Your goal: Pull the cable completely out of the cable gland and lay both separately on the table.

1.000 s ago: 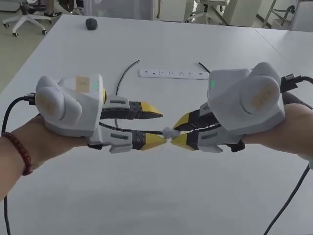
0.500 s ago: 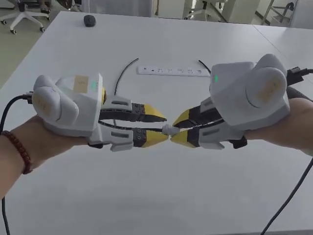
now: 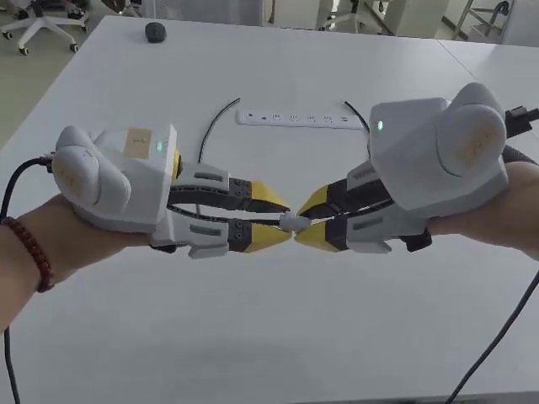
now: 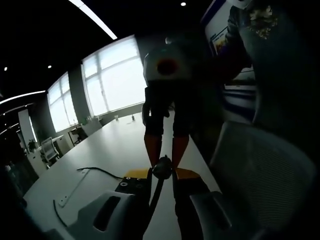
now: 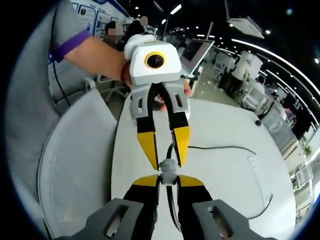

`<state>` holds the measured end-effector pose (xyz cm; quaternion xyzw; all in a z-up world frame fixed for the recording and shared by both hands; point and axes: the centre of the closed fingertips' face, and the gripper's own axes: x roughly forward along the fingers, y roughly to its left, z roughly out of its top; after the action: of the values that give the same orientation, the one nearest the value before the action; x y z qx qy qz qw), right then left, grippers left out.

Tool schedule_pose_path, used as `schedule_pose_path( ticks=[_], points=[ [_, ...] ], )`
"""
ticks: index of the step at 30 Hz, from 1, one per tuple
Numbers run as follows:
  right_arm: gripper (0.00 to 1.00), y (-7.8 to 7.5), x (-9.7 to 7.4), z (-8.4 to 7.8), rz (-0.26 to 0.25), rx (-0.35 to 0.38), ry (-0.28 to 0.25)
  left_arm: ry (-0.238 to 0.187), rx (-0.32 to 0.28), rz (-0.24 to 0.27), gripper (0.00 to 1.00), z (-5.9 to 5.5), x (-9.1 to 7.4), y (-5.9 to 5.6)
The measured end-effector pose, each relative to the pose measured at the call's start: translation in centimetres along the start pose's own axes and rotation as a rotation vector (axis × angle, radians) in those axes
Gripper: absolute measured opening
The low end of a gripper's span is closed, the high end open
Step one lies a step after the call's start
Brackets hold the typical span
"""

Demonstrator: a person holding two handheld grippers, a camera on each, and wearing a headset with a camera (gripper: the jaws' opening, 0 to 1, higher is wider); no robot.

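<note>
Far left, a bead bracelet (image 3: 34, 263) on the wrist behind the left tool (image 3: 282, 220). Its jaws stand apart, and a thin black cable (image 3: 221, 221) runs between them and back along the body. The tips sit right at the white cable gland (image 3: 292, 223); I cannot tell whether they pinch it. The gland hangs in the air above the white surface (image 3: 269, 320), the cable threaded through it. The right tool (image 3: 303, 223) meets the left tip to tip. In the right gripper view I read its yellow tips pressed on both sides of the gland, clenched on it.
</note>
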<state>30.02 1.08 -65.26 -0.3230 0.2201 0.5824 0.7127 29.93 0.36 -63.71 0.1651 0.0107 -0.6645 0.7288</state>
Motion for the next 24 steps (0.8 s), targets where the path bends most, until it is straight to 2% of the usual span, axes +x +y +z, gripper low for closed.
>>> schedule_pose_path(
  ticks=[3, 7, 8, 11, 16, 21, 24],
  points=[
    [0.08, 0.1, -0.1, 0.0, 0.011, 0.006, -0.009, -0.012, 0.000, -0.011, 0.18, 0.2, -0.1, -0.2],
    [0.08, 0.2, -0.3, 0.1, 0.028, 0.027, -0.025, -0.049, 0.001, -0.033, 0.21, 0.9, -0.2, -0.6],
    [0.08, 0.5, -0.3, 0.3, 0.048, 0.047, -0.039, -0.052, 0.005, -0.043, 0.22, 0.9, -0.1, -0.8],
    [0.08, 0.5, -0.4, 0.4, 0.054, 0.047, -0.045, -0.046, 0.014, -0.062, 0.26, 0.8, 0.1, -1.2],
    [0.08, 0.7, -0.5, 0.3, 0.065, 0.047, -0.048, -0.053, 0.007, -0.053, 0.23, 0.7, -0.1, -0.7],
    [0.08, 1.1, -0.5, 0.6, 0.095, 0.041, -0.059, -0.041, 0.021, -0.087, 0.22, 0.6, -0.1, -1.1],
    [0.08, 1.0, -0.5, 0.6, 0.096, 0.034, -0.057, -0.041, 0.035, -0.084, 0.20, 0.8, 0.0, -1.0]
  ],
)
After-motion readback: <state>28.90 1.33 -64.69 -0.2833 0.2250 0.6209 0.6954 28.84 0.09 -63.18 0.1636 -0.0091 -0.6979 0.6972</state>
